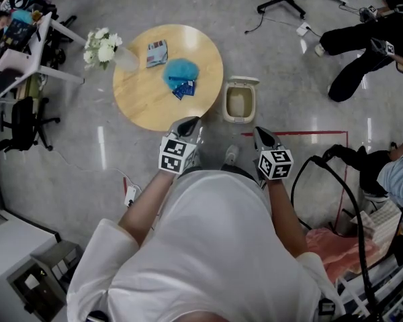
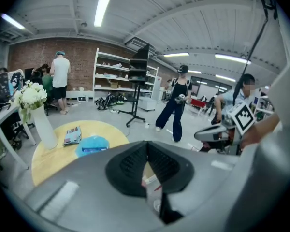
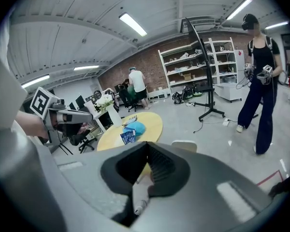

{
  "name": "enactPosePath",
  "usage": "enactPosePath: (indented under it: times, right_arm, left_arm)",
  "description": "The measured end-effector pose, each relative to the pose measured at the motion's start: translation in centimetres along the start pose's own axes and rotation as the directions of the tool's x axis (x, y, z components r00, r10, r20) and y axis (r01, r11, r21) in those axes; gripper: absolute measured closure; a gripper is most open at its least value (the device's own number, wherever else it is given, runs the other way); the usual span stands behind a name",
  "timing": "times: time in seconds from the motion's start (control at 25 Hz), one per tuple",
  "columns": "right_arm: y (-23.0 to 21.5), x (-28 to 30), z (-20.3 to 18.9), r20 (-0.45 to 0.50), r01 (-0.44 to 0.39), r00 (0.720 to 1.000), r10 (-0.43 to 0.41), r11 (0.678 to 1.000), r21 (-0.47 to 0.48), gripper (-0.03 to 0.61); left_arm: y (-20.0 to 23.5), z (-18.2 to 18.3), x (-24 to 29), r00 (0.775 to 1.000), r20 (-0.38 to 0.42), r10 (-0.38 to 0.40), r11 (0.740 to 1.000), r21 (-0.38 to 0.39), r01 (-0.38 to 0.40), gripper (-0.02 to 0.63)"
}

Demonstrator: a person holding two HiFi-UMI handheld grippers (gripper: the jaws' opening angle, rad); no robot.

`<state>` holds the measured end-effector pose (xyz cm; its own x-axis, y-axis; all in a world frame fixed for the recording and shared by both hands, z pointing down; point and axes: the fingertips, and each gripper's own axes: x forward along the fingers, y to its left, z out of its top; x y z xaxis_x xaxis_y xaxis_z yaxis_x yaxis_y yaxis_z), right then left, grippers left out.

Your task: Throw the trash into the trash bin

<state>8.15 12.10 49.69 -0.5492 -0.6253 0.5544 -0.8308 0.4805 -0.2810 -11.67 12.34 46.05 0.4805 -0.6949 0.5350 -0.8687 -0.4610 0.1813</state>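
From above, the person stands near the round counter point(image 1: 144, 96). The left gripper point(image 1: 187, 123) hangs at its near edge, and the right gripper point(image 1: 262, 135) is just near of the bin point(image 1: 226, 106), whose lid is up. The trash, a blue wad point(image 1: 180, 71) and a packet point(image 1: 157, 52), lies untouched on the counter, so I judge the pick has not begun.

In the left gripper view, the fingers meet tip to tip with nothing between them. They need to open, then reach far-left to the wad, clear of the vase point(image 2: 44, 129) at the rim.

In the right gripper view, the fingers are also pressed together and empty. Open floor lies to the right, with a stand point(image 3: 210, 112) well apart.
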Motion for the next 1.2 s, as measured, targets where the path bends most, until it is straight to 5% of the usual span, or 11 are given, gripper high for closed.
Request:
enactPosePath:
  times: [1.2]
  right_arm:
    - [-5.2,-1.5,-0.8,-0.015,-0.076,0.997,0.076,0.997,-0.011,0.577]
  left_arm:
    - [-2.5,-2.0,2.0,0.991,-0.053,0.121,0.991,-0.053,-0.124,0.607]
